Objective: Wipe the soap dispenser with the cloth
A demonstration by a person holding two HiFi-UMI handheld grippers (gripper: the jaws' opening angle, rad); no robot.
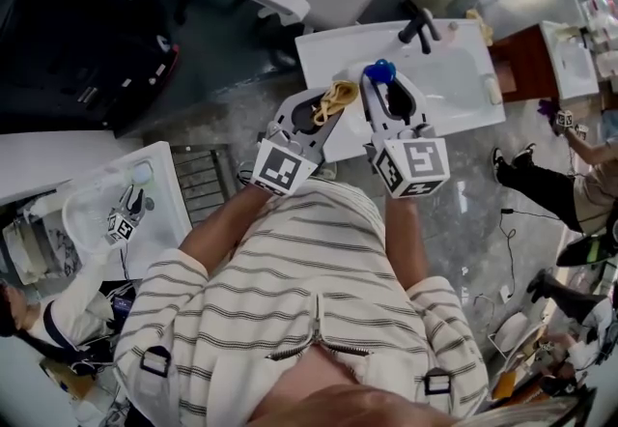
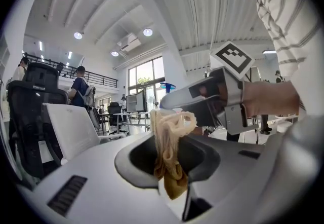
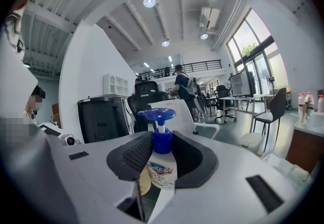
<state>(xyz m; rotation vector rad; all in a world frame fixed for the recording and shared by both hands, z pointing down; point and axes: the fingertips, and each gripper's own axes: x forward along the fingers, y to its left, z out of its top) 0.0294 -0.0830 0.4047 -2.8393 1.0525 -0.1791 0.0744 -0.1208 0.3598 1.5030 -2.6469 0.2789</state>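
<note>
Right gripper [image 3: 162, 143]: jaws clamped on the white plastic soap dispenser with blue pump head [image 3: 160, 170], upright in mid-air, probably so every side can be reached. Left gripper [image 2: 161, 153]: jaws pinched on the bunched tan cloth [image 2: 169, 129], a loose loop past the tips for wiping. The cloth is near the bottle, apparently apart. Clearance: white washbasin [image 1: 463, 92] below, black tap [image 1: 421, 26] beyond.

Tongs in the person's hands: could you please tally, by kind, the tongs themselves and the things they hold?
Tongs: 2 (left tongs, right tongs)
Cloth: 1 (cloth, in the left tongs)
Soap dispenser: 1 (soap dispenser, in the right tongs)
Total: 4
</note>
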